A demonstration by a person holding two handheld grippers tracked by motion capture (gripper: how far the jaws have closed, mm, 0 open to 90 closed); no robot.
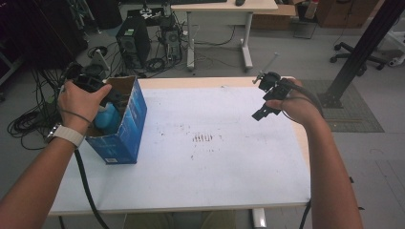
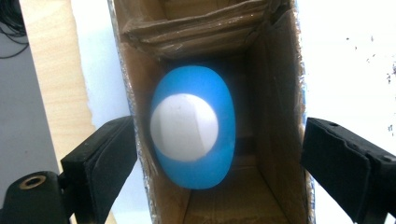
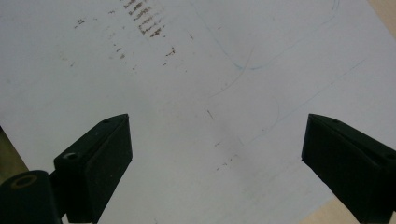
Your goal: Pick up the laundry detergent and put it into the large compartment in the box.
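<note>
An open blue cardboard box [image 1: 128,128] stands on the left part of the white table [image 1: 215,171]. Inside it lies a rounded blue object [image 2: 194,126] with a white round patch on top, also seen in the high view [image 1: 107,119]. My left gripper [image 1: 112,98] hangs over the box's open top, pointing down into it. In the left gripper view its jaws [image 2: 217,140] stand wide apart on either side of the box [image 2: 275,93], touching nothing. My right gripper [image 1: 261,113] hovers above the table's far right, open and empty [image 3: 217,135].
Brown scuff marks [image 1: 203,138] dot the table's middle. Behind the table on the floor are a computer tower [image 1: 133,40], tangled cables [image 1: 28,121] and a white desk [image 1: 224,7]. A black slanted post [image 1: 365,45] rises at the far right.
</note>
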